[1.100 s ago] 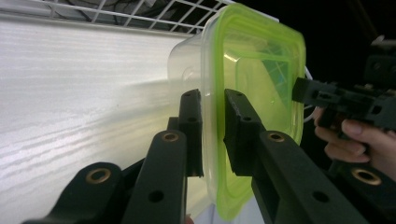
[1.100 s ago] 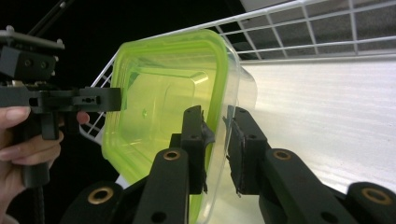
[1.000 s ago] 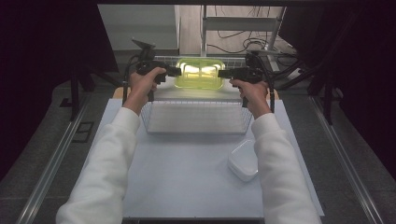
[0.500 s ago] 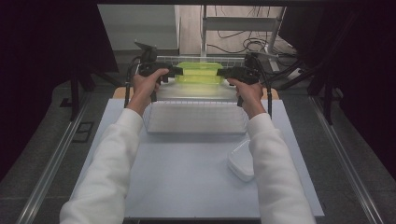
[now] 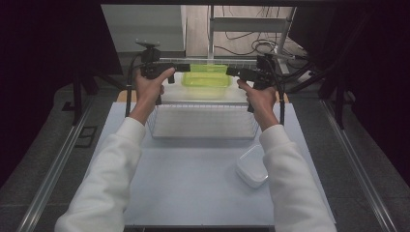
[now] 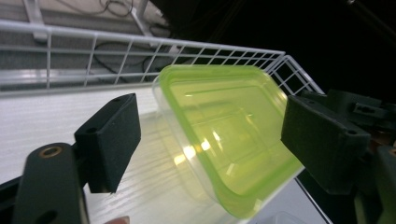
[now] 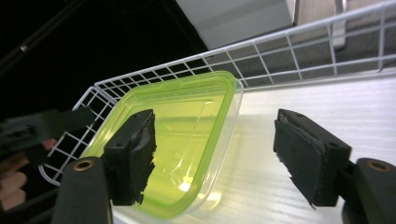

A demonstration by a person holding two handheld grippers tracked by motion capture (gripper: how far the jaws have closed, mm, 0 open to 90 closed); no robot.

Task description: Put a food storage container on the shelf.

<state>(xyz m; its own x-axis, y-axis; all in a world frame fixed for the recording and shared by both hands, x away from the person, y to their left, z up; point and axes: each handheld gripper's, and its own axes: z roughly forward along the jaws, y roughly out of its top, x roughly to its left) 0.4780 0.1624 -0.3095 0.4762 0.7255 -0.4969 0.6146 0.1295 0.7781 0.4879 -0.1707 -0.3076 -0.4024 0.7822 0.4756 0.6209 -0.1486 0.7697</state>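
The green-lidded container [image 5: 205, 79] sits in the far wire basket [image 5: 169, 62], at the middle of its white floor. Both grippers stand level with it, one at each end. The left hand-held gripper [image 5: 186, 68] has just been opening and its jaws now stand apart, pads clear of the container's near end; the same reads from its own view, where the container [image 6: 224, 140] lies between the jaws untouched. The right hand-held gripper [image 5: 231, 72] has likewise been opening, jaws apart, nothing clamped.

Risks noted:
- Both grippers remain close to the container's ends. A careless pull-back could snag the lid rim and drag or tip it.
- The container appears tilted in both gripper views, though that may be camera angle; if it rests unevenly, it could slide.
- The basket's wire wall [image 7: 299, 51] runs just behind the container; a jaw could catch there on withdrawal.
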